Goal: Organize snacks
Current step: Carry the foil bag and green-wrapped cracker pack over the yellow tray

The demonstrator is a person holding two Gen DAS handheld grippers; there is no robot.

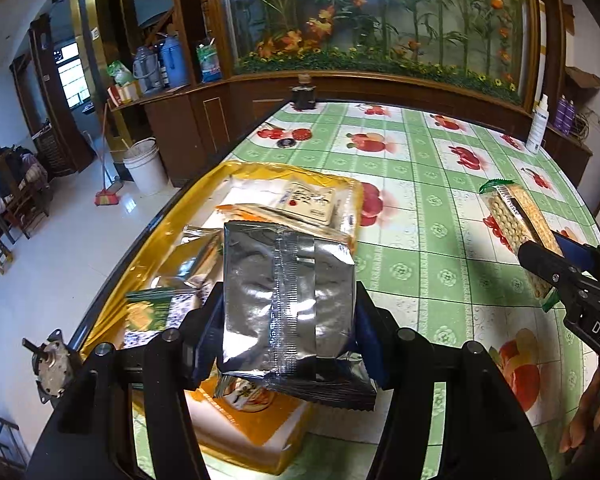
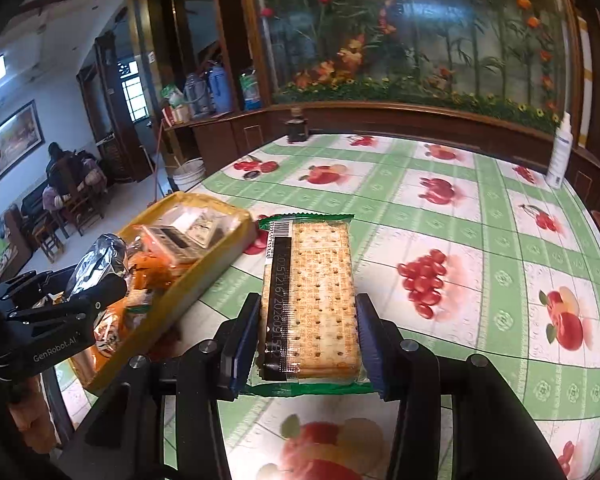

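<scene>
My left gripper (image 1: 288,316) is shut on a silver foil snack bag (image 1: 288,292) and holds it above the yellow tray (image 1: 100,316) at the table's left edge. The tray holds several snack packets, among them a white and orange one (image 1: 296,204). My right gripper (image 2: 308,332) is shut on a clear cracker pack (image 2: 312,292) with green ends, held above the tablecloth to the right of the tray (image 2: 196,280). The cracker pack also shows in the left wrist view (image 1: 512,220). The left gripper with the foil bag (image 2: 96,264) shows at the left of the right wrist view.
The table has a green chequered fruit-print cloth (image 1: 420,240). A dark jar (image 1: 303,94) stands at the far edge, a white spray bottle (image 1: 538,124) at the far right. A small dark lid (image 1: 286,143) lies on the cloth. The table's left edge drops to the floor.
</scene>
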